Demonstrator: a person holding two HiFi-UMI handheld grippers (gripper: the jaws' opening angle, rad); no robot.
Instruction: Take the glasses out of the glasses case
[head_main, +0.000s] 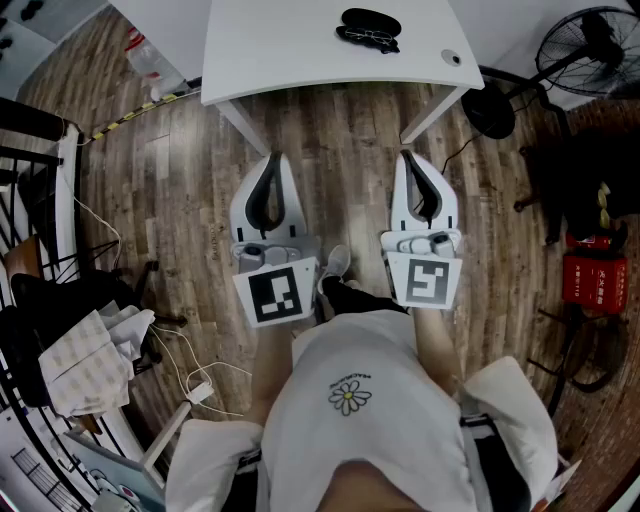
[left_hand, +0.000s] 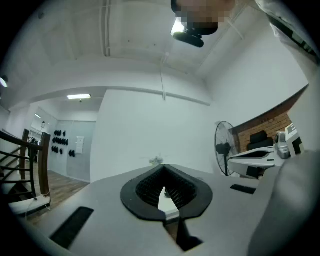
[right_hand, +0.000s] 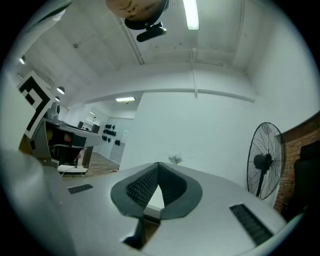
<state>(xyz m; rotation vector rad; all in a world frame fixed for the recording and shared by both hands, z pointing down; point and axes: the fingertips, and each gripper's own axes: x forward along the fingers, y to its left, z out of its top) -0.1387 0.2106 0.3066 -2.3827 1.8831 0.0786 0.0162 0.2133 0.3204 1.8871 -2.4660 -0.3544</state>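
A black glasses case (head_main: 371, 19) lies at the far side of the white table (head_main: 280, 50), right of its middle. Dark-framed glasses (head_main: 368, 39) rest on the tabletop against the case's near side. Both grippers hang low over the wooden floor, well short of the table, pointing level towards it. My left gripper (head_main: 273, 158) is shut with nothing in it, and so is my right gripper (head_main: 408, 156). In the gripper views the left gripper (left_hand: 162, 168) and right gripper (right_hand: 158, 164) show closed jaws, with only a small speck of the glasses (right_hand: 175, 159) at table level beyond.
The table's slanted legs (head_main: 243, 126) stand just ahead of the grippers. A floor fan (head_main: 592, 50) and a red box (head_main: 594, 276) are at the right. A chair with cloth (head_main: 85, 360) and cables (head_main: 190, 370) crowd the left floor.
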